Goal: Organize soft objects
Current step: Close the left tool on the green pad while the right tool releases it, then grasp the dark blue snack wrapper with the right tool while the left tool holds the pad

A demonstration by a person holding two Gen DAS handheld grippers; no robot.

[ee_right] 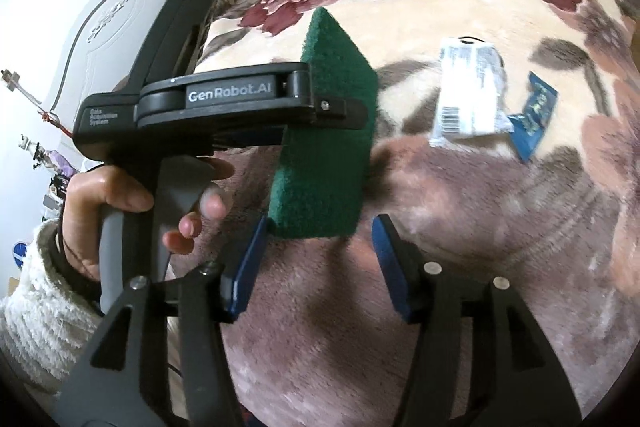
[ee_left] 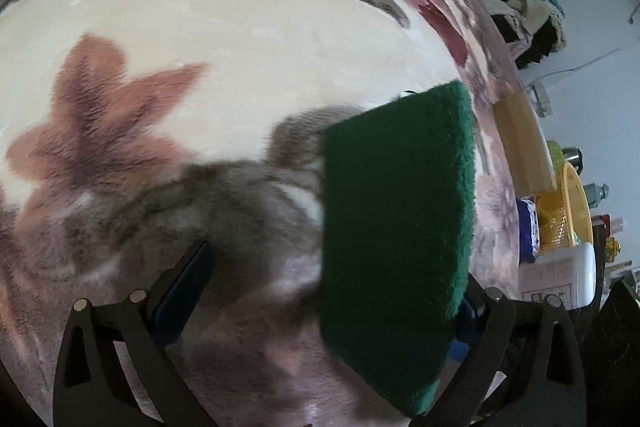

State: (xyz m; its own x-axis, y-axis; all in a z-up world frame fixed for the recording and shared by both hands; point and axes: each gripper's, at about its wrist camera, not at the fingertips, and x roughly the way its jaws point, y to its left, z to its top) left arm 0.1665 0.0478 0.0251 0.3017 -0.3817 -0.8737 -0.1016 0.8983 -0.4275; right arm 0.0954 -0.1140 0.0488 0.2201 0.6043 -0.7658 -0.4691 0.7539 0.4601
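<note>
The left jaws [ee_left: 340,267] are spread wide. The green scouring pad [ee_left: 396,227] stands on edge between them, flat against the inner face of the right-hand finger [ee_left: 476,299]. The left-hand finger [ee_left: 188,287] stays well apart from it. Nothing pinches the pad here, and I cannot tell what keeps it up.

The right jaws [ee_right: 321,227] are also spread, with a clear gap between the two blue pads. In the right wrist view the pad hangs just ahead of these jaws. Its lower corner is at the tip of the left-hand finger [ee_right: 250,259]; I cannot tell whether they touch. The other finger [ee_right: 390,263] is clear of it. Higher up, one black finger of the left tool crosses in front of the pad.

A hand [ee_right: 108,203] in a fluffy white sleeve [ee_right: 40,307] grips the grey handle of the left tool.

Under everything lies a plush blanket [ee_left: 240,27] with red flowers and grey leaves. On it, beyond the pad, lie a white packet [ee_right: 468,95] and, just beside it, a blue packet [ee_right: 534,115]. Past the blanket's edge stands a yellow basket [ee_left: 568,211].
</note>
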